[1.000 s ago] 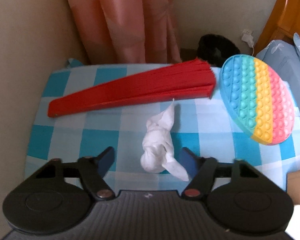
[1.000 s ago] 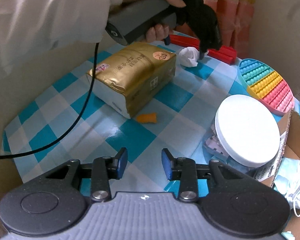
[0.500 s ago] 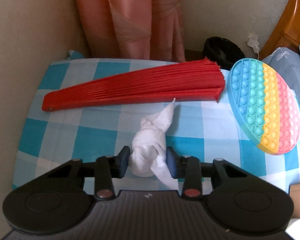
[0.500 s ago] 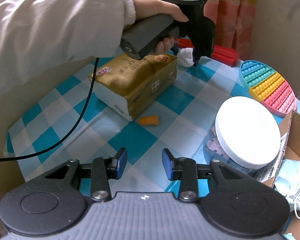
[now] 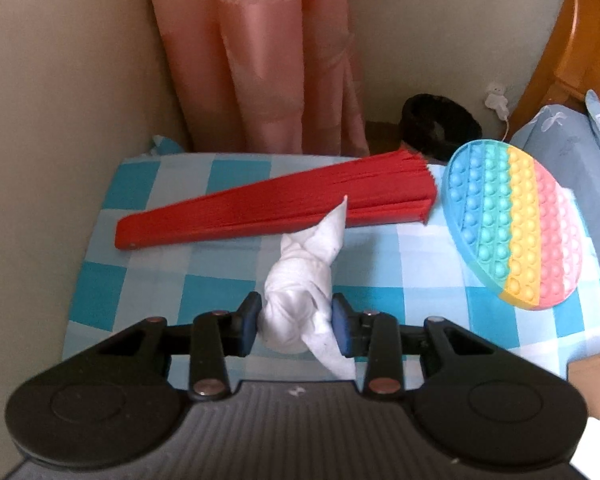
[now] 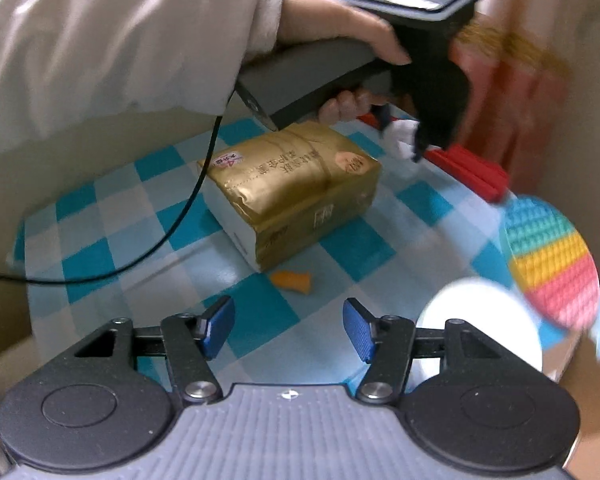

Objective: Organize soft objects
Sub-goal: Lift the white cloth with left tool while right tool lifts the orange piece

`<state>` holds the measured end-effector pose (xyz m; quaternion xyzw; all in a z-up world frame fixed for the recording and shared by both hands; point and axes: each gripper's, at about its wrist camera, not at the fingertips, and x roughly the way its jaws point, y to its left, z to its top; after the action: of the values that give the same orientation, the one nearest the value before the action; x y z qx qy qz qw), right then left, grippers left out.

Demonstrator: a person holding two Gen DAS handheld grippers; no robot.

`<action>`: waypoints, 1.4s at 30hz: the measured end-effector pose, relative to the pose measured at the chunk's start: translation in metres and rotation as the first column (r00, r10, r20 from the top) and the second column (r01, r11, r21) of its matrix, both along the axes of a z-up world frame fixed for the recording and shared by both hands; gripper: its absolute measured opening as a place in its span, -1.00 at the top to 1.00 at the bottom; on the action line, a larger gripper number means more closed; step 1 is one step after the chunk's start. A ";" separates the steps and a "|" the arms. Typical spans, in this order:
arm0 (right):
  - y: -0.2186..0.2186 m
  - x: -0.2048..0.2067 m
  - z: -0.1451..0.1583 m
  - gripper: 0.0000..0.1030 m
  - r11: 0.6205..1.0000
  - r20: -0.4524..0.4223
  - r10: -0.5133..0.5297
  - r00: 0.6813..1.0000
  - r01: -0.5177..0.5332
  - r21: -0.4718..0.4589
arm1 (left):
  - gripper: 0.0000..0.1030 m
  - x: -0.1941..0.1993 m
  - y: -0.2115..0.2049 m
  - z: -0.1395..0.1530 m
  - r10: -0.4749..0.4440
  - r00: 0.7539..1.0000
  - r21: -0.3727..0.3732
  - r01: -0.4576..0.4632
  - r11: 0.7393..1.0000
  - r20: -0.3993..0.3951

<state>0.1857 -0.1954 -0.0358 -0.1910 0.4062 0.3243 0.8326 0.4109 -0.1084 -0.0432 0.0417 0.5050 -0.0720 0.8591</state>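
While left tongs [image 5: 296, 322] clamp the white tissue [image 5: 300, 296], right tongs [image 6: 290, 330] are opening, empty.

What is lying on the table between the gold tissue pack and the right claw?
In the right wrist view, a small orange scrap lies between the gold tissue pack and the right claw; otherwise only checked tablecloth.

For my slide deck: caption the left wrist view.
Left tool shut on a crumpled tissue above the checked cloth, red fan and pop toy behind.
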 end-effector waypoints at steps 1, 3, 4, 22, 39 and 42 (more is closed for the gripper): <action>0.002 0.005 -0.001 -0.25 1.000 -0.005 0.016 1.000 -0.016 -0.014 | 0.30 -0.001 0.000 0.001 -0.005 1.000 0.000 0.005 1.000 0.002; 0.007 0.019 -0.005 -0.25 0.999 -0.040 0.032 0.999 -0.033 -0.023 | 0.30 -0.002 0.001 0.003 -0.011 1.000 0.002 0.011 1.000 0.002; 0.008 0.025 -0.007 -0.25 0.999 -0.061 0.032 0.998 -0.034 -0.019 | 0.30 -0.003 0.001 0.004 -0.014 1.000 0.004 0.014 1.000 0.003; 0.044 0.058 -0.040 -0.05 0.995 -0.159 0.010 0.987 -0.025 -0.095 | 0.30 -0.010 0.006 0.014 -0.063 0.998 -0.034 0.064 0.997 0.031; 0.042 0.041 -0.031 0.37 0.996 -0.155 0.023 0.988 -0.037 -0.086 | 0.30 -0.025 0.011 0.024 -0.062 0.998 -0.003 0.062 0.998 0.011; 0.041 0.032 -0.025 0.37 0.997 -0.156 0.001 0.988 -0.014 -0.082 | 0.30 -0.036 0.014 0.032 -0.056 0.998 0.007 0.056 0.998 0.007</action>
<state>0.2174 -0.1547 -0.0605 -0.2011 0.4823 0.3244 0.7885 0.3747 -0.0940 -0.0116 0.0587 0.5008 -0.0942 0.8584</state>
